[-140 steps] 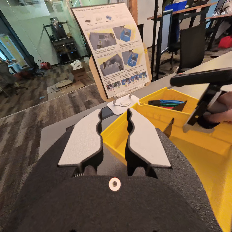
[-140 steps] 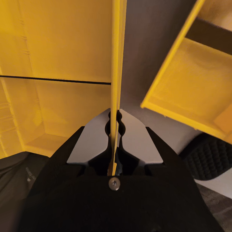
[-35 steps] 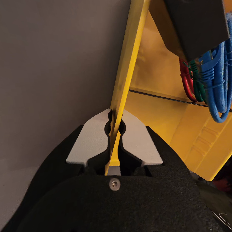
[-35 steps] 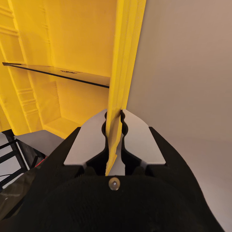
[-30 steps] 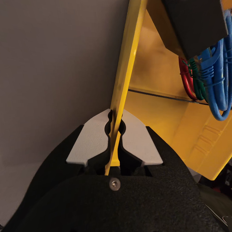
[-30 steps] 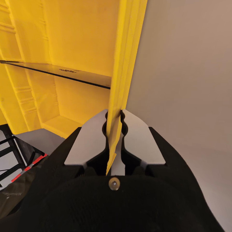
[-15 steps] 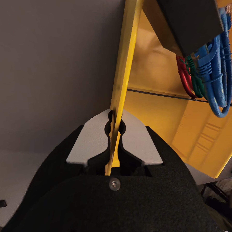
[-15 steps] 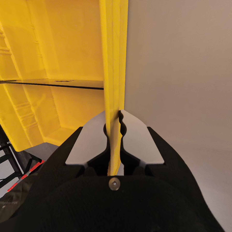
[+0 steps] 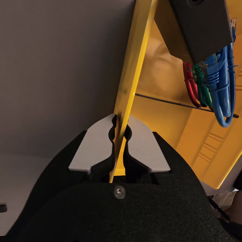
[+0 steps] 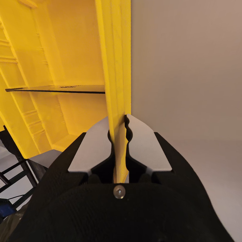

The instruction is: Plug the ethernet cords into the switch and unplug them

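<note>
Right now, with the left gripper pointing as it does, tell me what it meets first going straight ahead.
The left gripper is already shut on the yellow bin's wall. Straight on it would only slide along that wall; the switch and cords lie off to the right, probably missed.

Dark grey box-shaped switch [image 9: 204, 26]: cut off by the top edge; ports hidden. Blue ethernet cords [image 9: 221, 91]: upper plugs behind the switch, count unclear. Yellow plastic bin [image 10: 78, 52]: cropped at top and left; lower left clutter [image 10: 7, 209] too blurred to identify.
</note>
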Action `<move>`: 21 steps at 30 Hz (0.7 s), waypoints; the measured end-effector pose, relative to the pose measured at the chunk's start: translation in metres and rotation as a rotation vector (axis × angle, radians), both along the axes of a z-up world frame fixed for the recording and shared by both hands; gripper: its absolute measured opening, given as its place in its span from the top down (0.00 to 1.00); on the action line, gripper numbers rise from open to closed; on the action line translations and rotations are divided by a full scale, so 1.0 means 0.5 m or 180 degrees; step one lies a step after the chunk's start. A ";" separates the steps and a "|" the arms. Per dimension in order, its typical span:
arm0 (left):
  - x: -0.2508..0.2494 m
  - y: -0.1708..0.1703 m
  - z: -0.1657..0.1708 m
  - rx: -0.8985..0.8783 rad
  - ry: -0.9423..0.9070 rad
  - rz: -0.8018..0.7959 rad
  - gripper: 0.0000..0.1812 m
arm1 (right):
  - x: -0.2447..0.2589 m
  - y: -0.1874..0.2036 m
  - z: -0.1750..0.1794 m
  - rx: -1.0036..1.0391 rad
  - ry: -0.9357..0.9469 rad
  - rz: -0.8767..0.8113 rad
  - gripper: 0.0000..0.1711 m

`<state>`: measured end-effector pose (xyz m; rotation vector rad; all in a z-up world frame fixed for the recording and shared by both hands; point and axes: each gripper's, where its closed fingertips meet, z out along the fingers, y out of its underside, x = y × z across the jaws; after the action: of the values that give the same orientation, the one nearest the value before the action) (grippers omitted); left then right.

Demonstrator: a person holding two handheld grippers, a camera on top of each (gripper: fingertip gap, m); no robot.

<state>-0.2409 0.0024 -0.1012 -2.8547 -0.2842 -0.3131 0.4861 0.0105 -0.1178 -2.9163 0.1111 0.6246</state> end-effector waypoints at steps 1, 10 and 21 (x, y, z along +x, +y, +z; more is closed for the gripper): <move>-0.003 -0.001 0.000 0.0001 0.0014 -0.0005 0.96 | 0.002 -0.001 0.000 0.0001 0.0000 -0.0005 0.92; -0.033 -0.013 0.000 0.0053 -0.0015 0.0143 0.95 | 0.009 -0.012 0.001 0.0000 -0.0056 0.0100 0.92; -0.057 -0.015 0.001 0.0147 -0.0191 0.0417 0.94 | -0.001 -0.032 0.002 -0.0079 -0.0019 0.0236 0.90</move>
<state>-0.2696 -0.0053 -0.1008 -2.7687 -0.4672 -0.3745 0.4856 -0.0055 -0.1170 -2.9578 0.0102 0.6301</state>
